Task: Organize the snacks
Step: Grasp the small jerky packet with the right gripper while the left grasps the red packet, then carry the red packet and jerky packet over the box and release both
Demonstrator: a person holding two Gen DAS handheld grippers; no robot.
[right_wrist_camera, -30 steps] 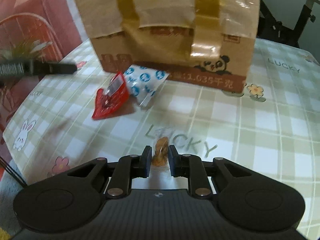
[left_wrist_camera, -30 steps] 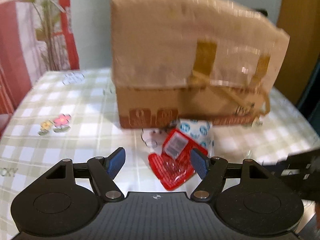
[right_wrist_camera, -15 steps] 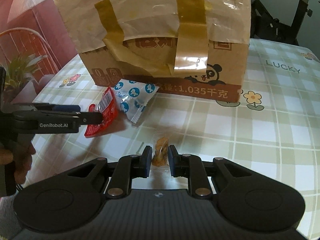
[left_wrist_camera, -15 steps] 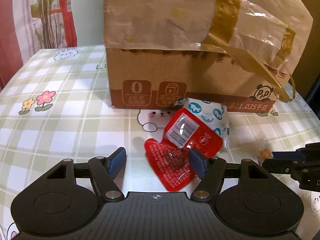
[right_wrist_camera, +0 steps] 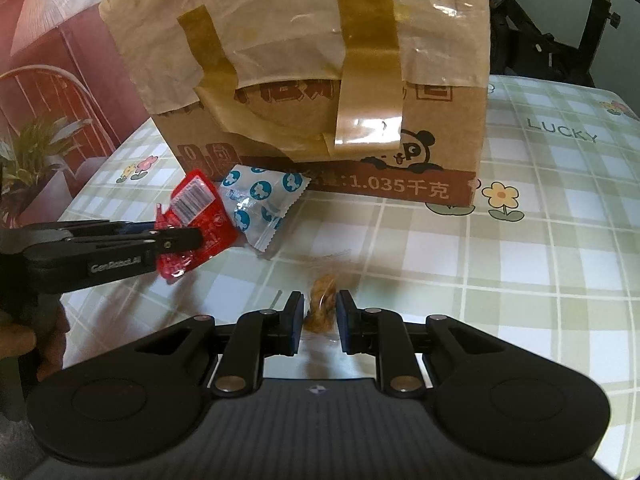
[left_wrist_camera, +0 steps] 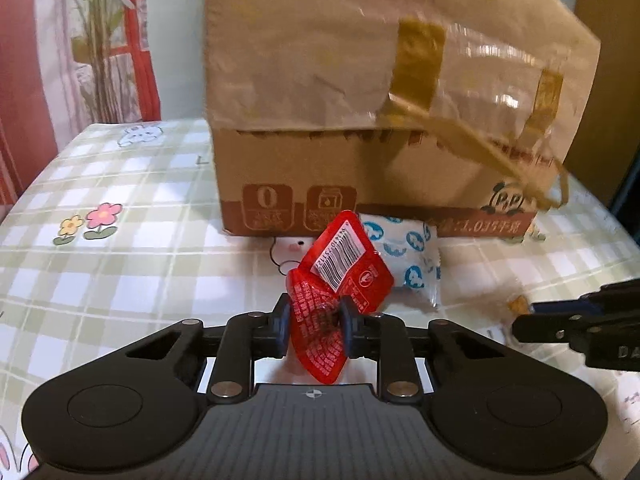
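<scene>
Item: my left gripper [left_wrist_camera: 314,322], open a second ago, now pinches red packet [left_wrist_camera: 340,276]. Right gripper [right_wrist_camera: 318,322] apparently holds brown snack [right_wrist_camera: 322,308]. Both await boxing.

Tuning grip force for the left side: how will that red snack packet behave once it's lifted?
Probably floppy: the red snack packet already folds where the left gripper pinches it, its barcoded half kinking upward. Likely light, being thin film with little bulk. The glossy wrapper may slip, so a firm pinch seems wise, though the contents could crush. The blue-and-white packet beside it may get nudged.
</scene>
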